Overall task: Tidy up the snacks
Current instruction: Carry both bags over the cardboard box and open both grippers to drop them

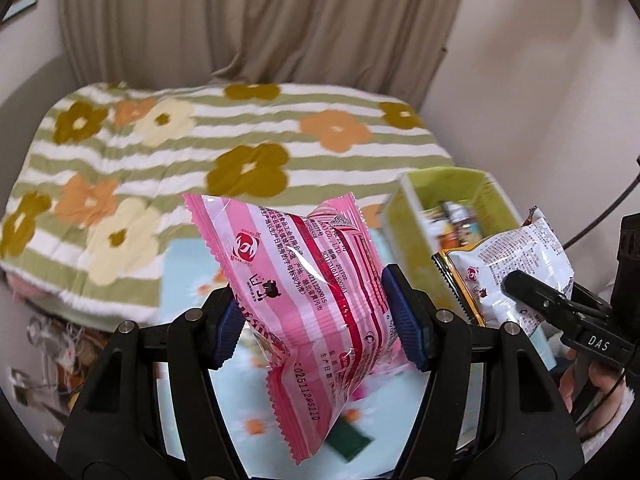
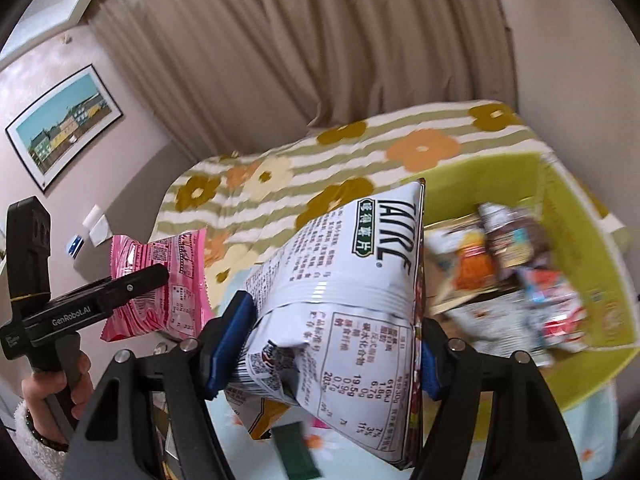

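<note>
My left gripper (image 1: 316, 316) is shut on a pink striped snack packet (image 1: 308, 288) and holds it above the light blue floral cloth. My right gripper (image 2: 336, 344) is shut on a white crisp bag (image 2: 344, 304) with black lettering, held just left of the lime green bin (image 2: 576, 240). The bin holds several snack packets (image 2: 508, 264). In the left wrist view the bin (image 1: 408, 224) stands to the right, with the white bag (image 1: 516, 272) and the right gripper in front of it. The pink packet (image 2: 160, 280) shows at the left of the right wrist view.
A bed with a green striped flower blanket (image 1: 200, 152) lies behind, backed by a beige curtain (image 1: 260, 20). A dark green small packet (image 2: 296, 456) lies on the blue cloth (image 1: 192, 264) below the grippers. A framed picture (image 2: 64, 128) hangs on the left wall.
</note>
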The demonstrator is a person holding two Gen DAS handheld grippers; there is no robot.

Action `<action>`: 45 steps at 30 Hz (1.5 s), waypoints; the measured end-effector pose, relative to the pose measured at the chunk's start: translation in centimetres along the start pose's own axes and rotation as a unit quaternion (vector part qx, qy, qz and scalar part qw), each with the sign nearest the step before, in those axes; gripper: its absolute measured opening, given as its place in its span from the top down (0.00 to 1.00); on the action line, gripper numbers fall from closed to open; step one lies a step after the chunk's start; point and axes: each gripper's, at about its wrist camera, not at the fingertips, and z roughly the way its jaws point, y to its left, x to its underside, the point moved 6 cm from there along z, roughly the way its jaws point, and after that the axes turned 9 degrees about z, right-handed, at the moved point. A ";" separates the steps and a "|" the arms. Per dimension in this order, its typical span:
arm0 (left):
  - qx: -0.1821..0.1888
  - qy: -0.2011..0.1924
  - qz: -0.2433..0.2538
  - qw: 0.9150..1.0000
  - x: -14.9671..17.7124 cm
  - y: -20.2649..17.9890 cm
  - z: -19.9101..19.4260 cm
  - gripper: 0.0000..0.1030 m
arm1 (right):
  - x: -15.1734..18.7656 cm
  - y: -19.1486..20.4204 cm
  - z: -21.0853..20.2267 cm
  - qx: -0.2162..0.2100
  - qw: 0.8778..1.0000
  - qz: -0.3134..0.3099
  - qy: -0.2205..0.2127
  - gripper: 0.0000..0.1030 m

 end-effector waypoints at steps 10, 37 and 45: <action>0.038 0.010 0.006 0.999 -2.9 -14.8 4.8 0.40 | -3.8 -10.4 -5.4 0.011 1.000 -0.010 -0.002 0.35; -0.022 0.092 0.062 0.994 0.9 -21.8 10.9 0.00 | -4.2 -19.3 -3.8 -0.003 0.998 0.025 0.049 0.35; -0.030 0.082 0.057 0.995 0.5 -21.0 10.3 0.00 | -4.3 -18.3 -3.4 -0.006 0.999 0.018 0.047 0.35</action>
